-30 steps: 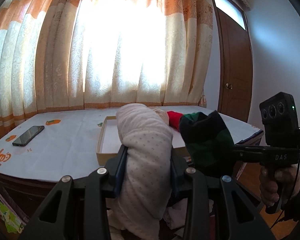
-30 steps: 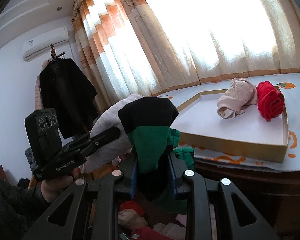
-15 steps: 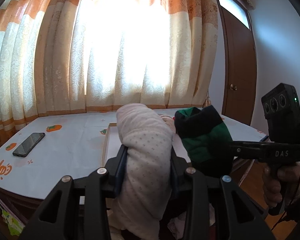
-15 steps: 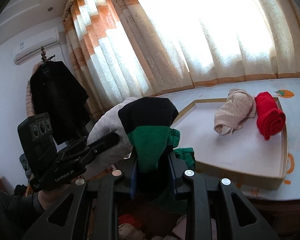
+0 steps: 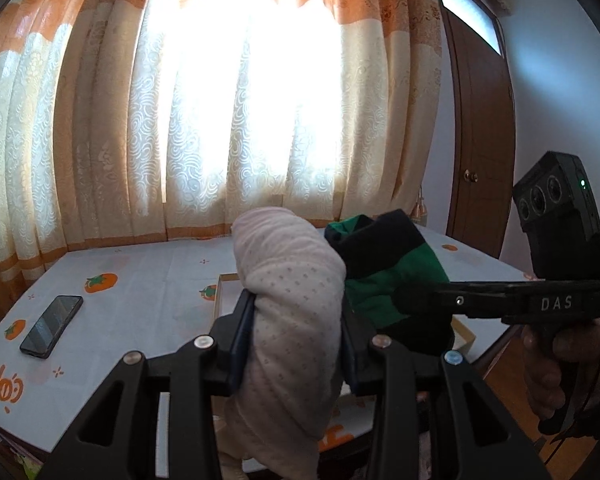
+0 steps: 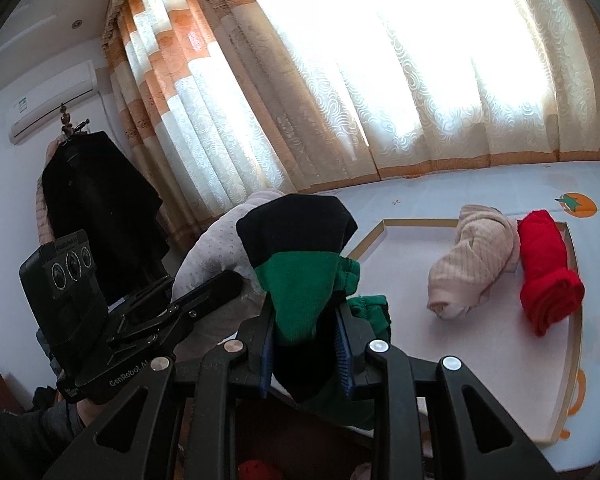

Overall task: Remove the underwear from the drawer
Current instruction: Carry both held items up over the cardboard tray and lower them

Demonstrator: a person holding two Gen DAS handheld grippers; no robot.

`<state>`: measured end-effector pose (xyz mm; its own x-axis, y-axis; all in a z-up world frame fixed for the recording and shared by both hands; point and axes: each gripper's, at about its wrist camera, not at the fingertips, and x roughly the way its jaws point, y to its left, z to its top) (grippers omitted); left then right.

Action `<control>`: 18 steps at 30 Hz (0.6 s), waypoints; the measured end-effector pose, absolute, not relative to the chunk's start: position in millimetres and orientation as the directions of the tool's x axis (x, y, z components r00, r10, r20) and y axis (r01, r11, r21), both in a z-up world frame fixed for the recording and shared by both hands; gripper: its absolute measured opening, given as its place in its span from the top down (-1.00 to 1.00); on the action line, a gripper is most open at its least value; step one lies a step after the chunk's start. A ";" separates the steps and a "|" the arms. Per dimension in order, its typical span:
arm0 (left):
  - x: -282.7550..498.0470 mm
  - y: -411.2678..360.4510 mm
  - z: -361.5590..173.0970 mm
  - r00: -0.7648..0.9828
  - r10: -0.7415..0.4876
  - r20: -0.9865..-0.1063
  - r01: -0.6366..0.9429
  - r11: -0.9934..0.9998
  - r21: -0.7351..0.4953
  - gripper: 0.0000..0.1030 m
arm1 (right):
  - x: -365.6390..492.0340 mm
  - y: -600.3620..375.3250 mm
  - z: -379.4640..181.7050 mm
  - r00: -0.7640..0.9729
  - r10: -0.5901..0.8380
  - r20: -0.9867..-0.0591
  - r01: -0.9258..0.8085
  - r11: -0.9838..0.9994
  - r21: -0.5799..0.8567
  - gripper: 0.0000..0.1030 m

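Left claw point(image 5: 296, 336): clenched on a pale pink dotted underwear roll point(image 5: 288, 292), which stands up between the fingers and hangs below them, held in the air at the near edge of the tabletop point(image 5: 140, 288).

Right claw point(image 6: 306, 344): clenched on a green-and-black underwear piece point(image 6: 300, 264), black part on top, green band at finger level, loose end drooping below. It is also held in the air, just beside the pink roll; the two bundles touch or nearly touch, seen from either wrist.

Tray point(image 6: 572, 360): shallow, white inside, gold rim, lying on the tabletop toward its near edge. Contents: one beige ribbed underwear roll point(image 6: 468, 264) and one red underwear roll point(image 6: 548, 276), side by side and touching, in the far part of the tray.

Tabletop cover: white sheet printed with orange fruit motifs point(image 5: 100, 282).

Phone point(image 5: 51, 326): dark, face up, flat near the left edge of the tabletop, well apart from the tray.

Drawer: only a dim glimpse below the right claw, with a red garment point(image 6: 256, 470) in it.

Surroundings: cream and orange curtains point(image 5: 228, 100) behind the tabletop, brown door point(image 5: 480, 140), wall air conditioner point(image 6: 52, 100), dark coat on a stand point(image 6: 96, 208).
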<state>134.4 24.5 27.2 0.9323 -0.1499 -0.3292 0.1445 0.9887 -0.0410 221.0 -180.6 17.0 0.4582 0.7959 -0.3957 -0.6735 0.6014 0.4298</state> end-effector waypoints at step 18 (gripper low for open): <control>231.1 57.9 22.1 0.852 -0.197 -0.485 0.106 0.972 -0.210 0.29 | 310.0 -155.9 17.4 0.459 0.762 -0.456 -0.529 0.647 0.549 0.45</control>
<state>231.1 57.9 22.1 0.8517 -0.1975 -0.4853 0.1058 0.9720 -0.2099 310.0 -155.9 17.4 0.4589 0.7623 -0.4564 -0.5291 0.6471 0.5489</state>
